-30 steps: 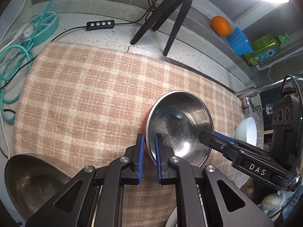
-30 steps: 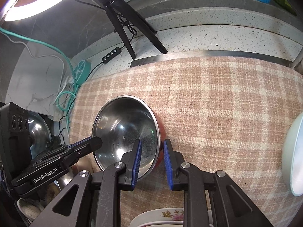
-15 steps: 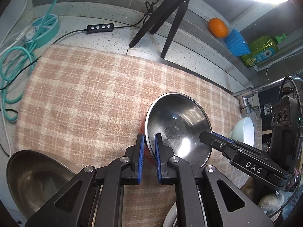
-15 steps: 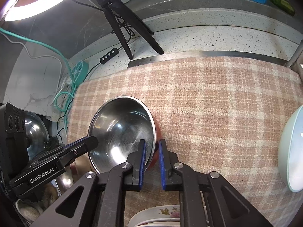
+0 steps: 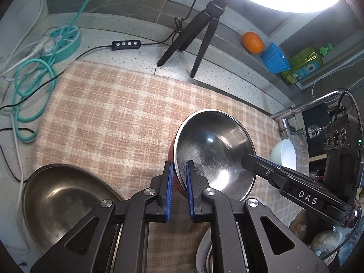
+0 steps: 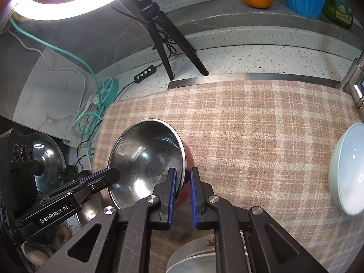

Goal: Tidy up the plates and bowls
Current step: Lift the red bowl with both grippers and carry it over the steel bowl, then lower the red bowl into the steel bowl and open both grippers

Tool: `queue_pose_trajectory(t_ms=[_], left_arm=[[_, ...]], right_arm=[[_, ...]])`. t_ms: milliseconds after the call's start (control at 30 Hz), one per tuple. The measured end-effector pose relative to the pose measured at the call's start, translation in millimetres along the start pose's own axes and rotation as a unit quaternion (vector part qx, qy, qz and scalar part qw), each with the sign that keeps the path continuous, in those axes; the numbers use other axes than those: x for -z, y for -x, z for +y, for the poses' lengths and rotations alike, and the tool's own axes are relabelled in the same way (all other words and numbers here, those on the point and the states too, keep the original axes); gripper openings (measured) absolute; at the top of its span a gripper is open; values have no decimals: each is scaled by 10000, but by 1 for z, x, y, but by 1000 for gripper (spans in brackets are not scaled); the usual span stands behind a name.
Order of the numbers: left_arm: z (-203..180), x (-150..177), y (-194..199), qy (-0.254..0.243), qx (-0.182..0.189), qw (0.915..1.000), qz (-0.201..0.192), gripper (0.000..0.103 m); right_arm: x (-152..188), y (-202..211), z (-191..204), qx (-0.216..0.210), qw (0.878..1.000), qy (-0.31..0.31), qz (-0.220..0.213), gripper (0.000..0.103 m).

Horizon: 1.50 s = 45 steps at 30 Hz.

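Note:
A steel bowl with a red outside (image 5: 213, 150) is held above the checked cloth (image 5: 118, 118), gripped on both sides. My left gripper (image 5: 178, 177) is shut on its near rim. My right gripper (image 6: 182, 187) is shut on the opposite rim of the same bowl (image 6: 145, 159); it also shows in the left wrist view (image 5: 248, 161). A pale green bowl (image 6: 348, 170) sits at the cloth's right edge. A flowered white plate (image 6: 193, 257) lies below the right gripper.
A steel pan (image 5: 61, 202) sits at the cloth's left near corner. A black tripod (image 5: 195, 34) stands behind the cloth, with a teal power strip (image 5: 61, 38) and cables at the left. A faucet (image 5: 293, 111), orange (image 5: 252, 42), blue cup and soap bottle are at right.
The right gripper has closed on the bowl's rim. Both grippers have lifted the bowl off the cloth and raised it.

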<state>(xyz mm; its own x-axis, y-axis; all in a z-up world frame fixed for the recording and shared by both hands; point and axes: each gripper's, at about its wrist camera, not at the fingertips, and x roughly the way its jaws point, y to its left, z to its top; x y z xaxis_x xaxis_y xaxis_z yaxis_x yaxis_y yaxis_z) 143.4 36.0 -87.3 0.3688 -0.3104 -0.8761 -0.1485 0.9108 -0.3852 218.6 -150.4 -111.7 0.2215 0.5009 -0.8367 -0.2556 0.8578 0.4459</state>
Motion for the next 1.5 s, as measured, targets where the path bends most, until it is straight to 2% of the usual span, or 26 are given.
queue_pose_trajectory(t_ms=[433,833,1500], left_arm=[[20,27,48,108,35,9993,-355,10],[47,48,85,300,-28,9976,-628,10],[105,71,98,755,-299,9944,-677,9]], right_arm=[[21,20,43,-249,9991,305,-139,11],[44,21,85,-438,9967,682,-71,11],[65,-18,143,-367,9917,1196,291,11]])
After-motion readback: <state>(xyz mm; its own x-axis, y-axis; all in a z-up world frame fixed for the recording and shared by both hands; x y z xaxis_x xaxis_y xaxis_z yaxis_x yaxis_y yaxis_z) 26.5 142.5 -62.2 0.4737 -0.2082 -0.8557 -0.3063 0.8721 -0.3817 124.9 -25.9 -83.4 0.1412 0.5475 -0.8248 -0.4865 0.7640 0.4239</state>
